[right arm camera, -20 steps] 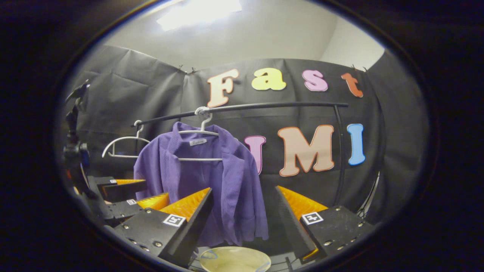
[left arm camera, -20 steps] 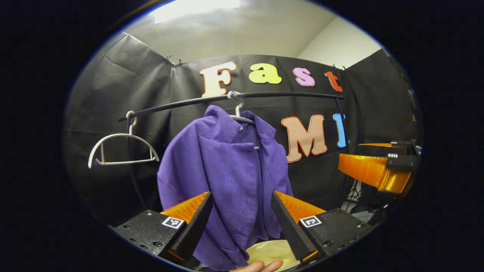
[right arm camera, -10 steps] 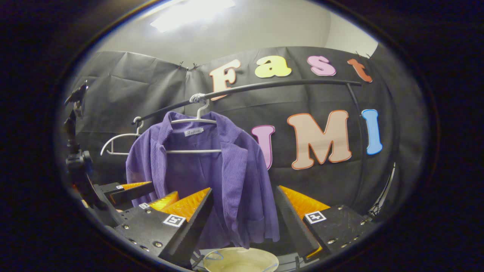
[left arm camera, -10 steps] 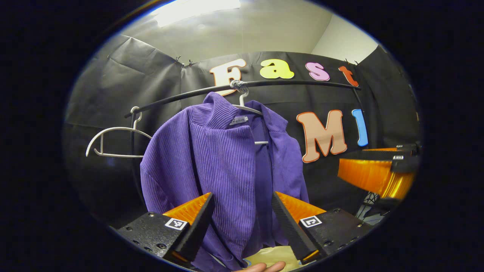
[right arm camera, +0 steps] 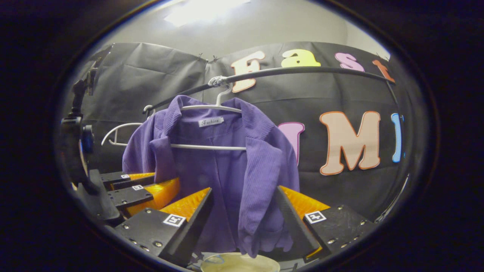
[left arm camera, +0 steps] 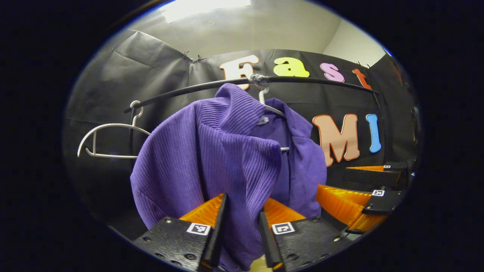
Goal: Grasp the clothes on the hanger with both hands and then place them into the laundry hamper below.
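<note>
Both grippers' fingers (left arm camera: 218, 226) straddle the hanging purple jacket (left arm camera: 227, 158).

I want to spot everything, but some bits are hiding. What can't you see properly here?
- Cream laundry hamper: right gripper view, cut off by the bottom edge.
- Purple ribbed jacket hem: left gripper view, hidden behind the left gripper.
- White hanger shoulders: right gripper view, covered by the jacket.
- Right gripper: wide open.
</note>
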Action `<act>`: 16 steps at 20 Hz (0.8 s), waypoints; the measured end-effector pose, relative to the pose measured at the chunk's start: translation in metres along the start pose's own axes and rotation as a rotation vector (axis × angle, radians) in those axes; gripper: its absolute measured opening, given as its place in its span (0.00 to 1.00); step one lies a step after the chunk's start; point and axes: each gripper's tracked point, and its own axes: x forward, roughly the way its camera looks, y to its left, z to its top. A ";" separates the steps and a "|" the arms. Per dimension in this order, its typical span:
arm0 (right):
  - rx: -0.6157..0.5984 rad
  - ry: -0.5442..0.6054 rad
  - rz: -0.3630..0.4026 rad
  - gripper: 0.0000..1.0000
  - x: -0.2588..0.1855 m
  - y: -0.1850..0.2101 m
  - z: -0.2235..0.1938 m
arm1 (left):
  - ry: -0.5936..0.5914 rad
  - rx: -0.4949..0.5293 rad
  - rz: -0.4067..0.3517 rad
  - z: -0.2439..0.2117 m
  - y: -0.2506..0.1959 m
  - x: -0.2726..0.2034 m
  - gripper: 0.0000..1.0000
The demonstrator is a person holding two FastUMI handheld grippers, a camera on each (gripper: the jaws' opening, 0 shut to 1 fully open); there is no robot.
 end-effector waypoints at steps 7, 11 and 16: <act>0.017 -0.039 -0.090 0.99 0.046 -0.005 -0.004 | 0.033 -0.063 -0.154 0.001 0.011 -0.026 0.00; 0.013 -0.029 -0.189 0.98 0.058 -0.035 -0.011 | -0.013 -0.116 -0.235 0.022 0.033 -0.045 0.00; 0.139 -0.007 -0.175 0.94 0.086 -0.045 -0.014 | -0.056 -0.154 -0.263 0.047 0.065 -0.063 0.00</act>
